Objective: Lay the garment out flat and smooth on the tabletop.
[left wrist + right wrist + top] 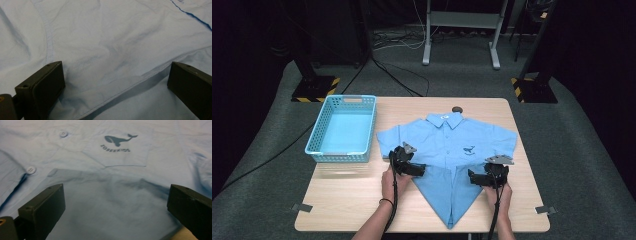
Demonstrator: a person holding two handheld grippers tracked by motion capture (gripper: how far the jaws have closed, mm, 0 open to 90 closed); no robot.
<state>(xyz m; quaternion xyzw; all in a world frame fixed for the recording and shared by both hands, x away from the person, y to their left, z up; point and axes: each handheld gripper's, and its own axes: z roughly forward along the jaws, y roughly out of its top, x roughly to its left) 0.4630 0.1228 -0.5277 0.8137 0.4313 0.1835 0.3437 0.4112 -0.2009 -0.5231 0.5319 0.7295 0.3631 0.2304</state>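
A light blue short-sleeved shirt point(452, 150) lies face up on the wooden table point(347, 200), collar at the far side. Its lower part is folded in from both sides into a point near the front edge. My left gripper point(412, 167) rests over the shirt's left folded edge, jaws open, with a hemmed fold point(120, 92) running between them. My right gripper point(477, 176) sits at the right folded edge, also open. Between its jaws I see the chest pocket with a whale logo point(120, 140) and two white buttons point(30, 170).
A light blue plastic basket point(343, 129) stands at the table's left side, beside the shirt's left sleeve. A small dark round object point(457, 109) lies just beyond the collar. Metal stands and cables occupy the floor behind the table.
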